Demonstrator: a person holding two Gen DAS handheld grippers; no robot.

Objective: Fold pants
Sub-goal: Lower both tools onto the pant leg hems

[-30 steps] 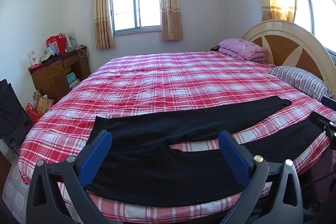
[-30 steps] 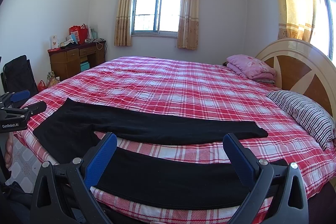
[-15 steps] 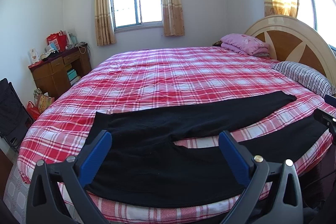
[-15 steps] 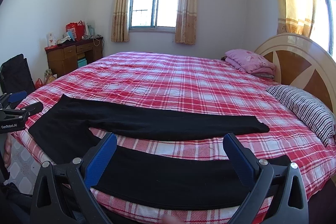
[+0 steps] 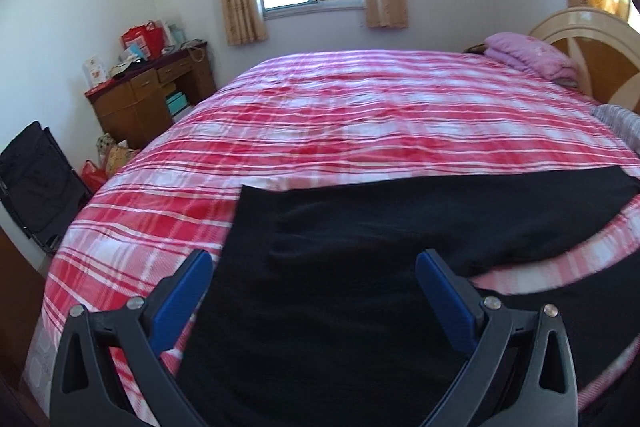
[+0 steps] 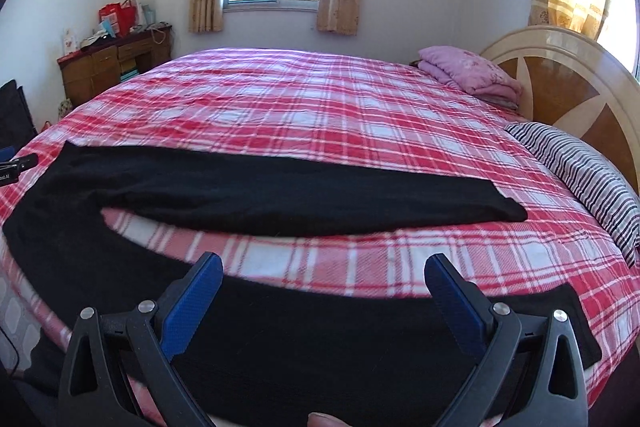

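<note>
Both jaws stood wide open, gripping nothing. Our left gripper (image 5: 314, 263) hung low over the waist end of the pants (image 5: 360, 247); our right gripper (image 6: 324, 267) sat over the near leg toward its cuff. We read that as lining up to pinch the near edge at both ends, so the near leg could be lifted over the far one. Pants lay spread flat along the front edge of the bed (image 6: 340, 107), legs apart in a V with bedcover showing between, unfolded. Pillow (image 6: 580, 171) and pink blanket (image 6: 468, 71) sat well apart by the headboard.
</note>
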